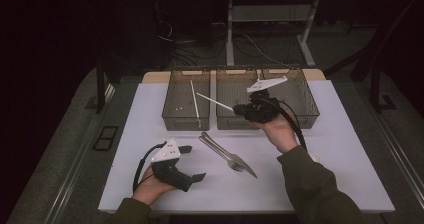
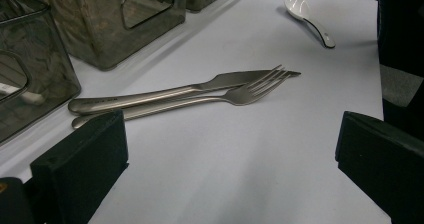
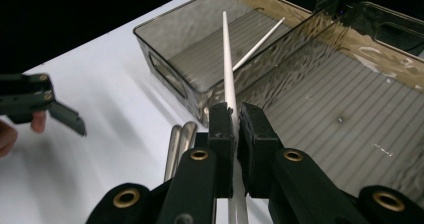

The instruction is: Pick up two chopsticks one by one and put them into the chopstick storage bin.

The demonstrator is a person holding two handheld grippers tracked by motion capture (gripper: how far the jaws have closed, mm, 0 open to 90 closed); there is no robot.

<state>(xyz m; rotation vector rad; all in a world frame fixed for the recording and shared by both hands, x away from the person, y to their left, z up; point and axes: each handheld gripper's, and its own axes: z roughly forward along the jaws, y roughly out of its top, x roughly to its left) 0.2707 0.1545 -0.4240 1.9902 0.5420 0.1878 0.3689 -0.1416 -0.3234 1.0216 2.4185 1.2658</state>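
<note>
Right gripper [image 3: 234, 126], jaws clamped on a thin white chopstick [image 1: 215, 101] held above the left smoky clear plastic bin [image 1: 186, 115] w/ its mate inside, likely needs lowering & release; left gripper [image 1: 192, 162] rests open nearby.

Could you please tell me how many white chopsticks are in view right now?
2. One chopstick lies inside the left bin. The other chopstick is clamped in the right gripper, reaching over the gap between the bins toward the left bin.
</note>
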